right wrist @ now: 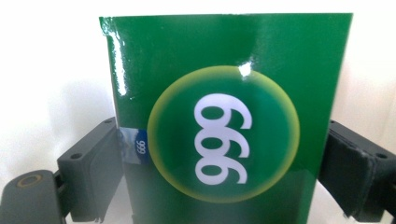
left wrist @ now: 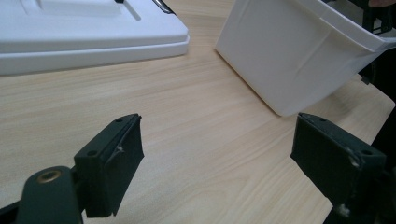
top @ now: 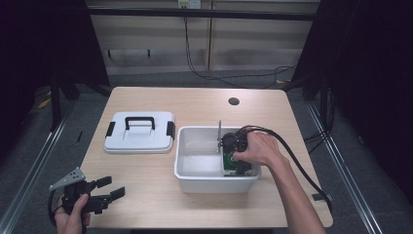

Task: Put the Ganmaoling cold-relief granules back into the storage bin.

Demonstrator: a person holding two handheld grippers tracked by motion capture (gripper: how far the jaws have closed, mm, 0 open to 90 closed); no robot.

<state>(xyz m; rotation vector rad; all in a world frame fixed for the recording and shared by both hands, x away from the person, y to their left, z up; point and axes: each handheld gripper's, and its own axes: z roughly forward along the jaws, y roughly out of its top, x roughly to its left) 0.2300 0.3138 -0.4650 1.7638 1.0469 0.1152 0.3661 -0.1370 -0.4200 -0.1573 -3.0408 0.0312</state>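
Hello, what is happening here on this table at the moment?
A person works at a light wooden table with a gripper in each hand. The right gripper is down inside the open white plastic bin, its jaws closed on a glossy green box marked 999. The left gripper is open and holds nothing, near the table's front left corner. The bin's white lid with a black handle lies flat beside the bin.

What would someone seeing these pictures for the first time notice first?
Most striking is the glossy green box marked 999, clamped between the jaws of the right gripper down inside the white bin at mid-table. Left of the bin lies its white lid with a black handle. The left gripper sits open at the table's near left corner, holding nothing.
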